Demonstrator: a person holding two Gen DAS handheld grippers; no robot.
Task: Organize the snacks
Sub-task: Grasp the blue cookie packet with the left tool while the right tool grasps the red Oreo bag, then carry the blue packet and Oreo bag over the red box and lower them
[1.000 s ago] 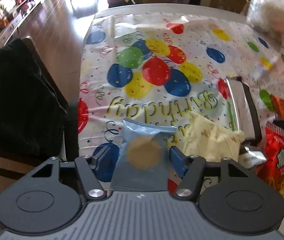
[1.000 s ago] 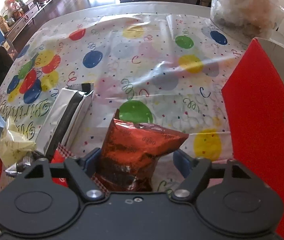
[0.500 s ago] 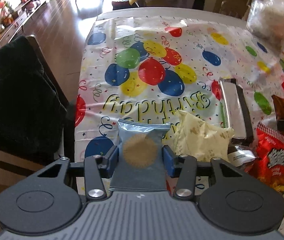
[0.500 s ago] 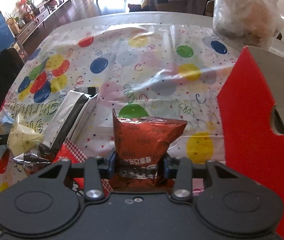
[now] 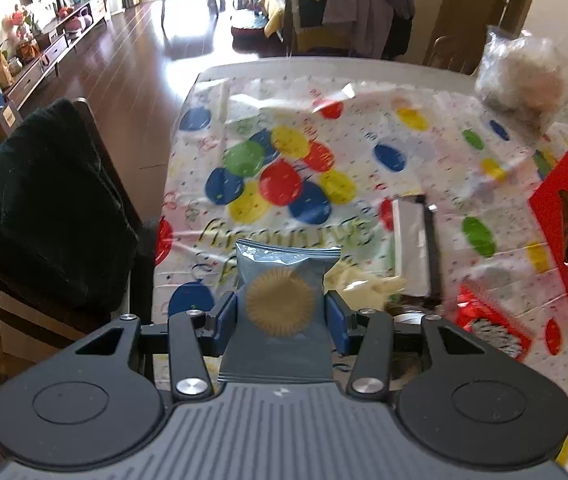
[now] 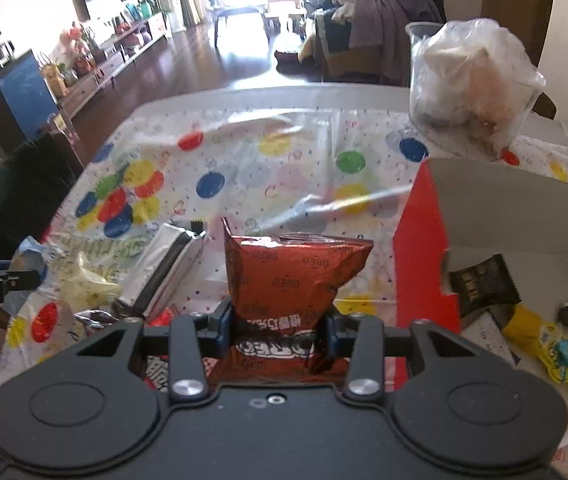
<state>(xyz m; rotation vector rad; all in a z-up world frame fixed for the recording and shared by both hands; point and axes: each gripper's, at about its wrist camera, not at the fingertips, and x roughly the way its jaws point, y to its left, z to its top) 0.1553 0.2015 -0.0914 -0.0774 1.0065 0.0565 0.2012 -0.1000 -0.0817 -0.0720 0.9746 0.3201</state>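
Landmark: the red cardboard box with a white inside point(image 6: 496, 216) is standing open on the balloon-print birthday tablecloth point(image 6: 284, 152); every place below is given relative to it.

Left gripper: the left gripper point(image 5: 279, 312) is clamping its blue pads on a pale blue foil snack packet with a gold round seal point(image 5: 279, 300), holding it upright above the tablecloth, well to the left of the box.

Right gripper: the right gripper point(image 6: 277, 324) is pinching a shiny red-brown Oreo snack bag point(image 6: 292, 276) by its lower part, holding it raised just beside the box's red left wall and not yet over the opening.

Already in the box: a black packet with gold print point(image 6: 480, 284), a yellow wrapper with a blue patch point(image 6: 544, 344) and a small dark round biscuit point(image 6: 567, 314) are lying on the white floor of the box.

Left on the cloth: a long silver and black foil pack point(image 6: 167, 268), a cream-yellow crinkled bag point(image 6: 87, 288) and a bright red chip bag with white lettering point(image 5: 492, 328) are lying to the left of the box, near each other.

Behind the box: a clear plastic bag of pale lumps point(image 6: 472, 84) is sitting at the far side; I cannot tell whether it belongs to the sorting.

Progress: judging by the count, the job is looking roughly half done, with two packets in transit and about three waiting.
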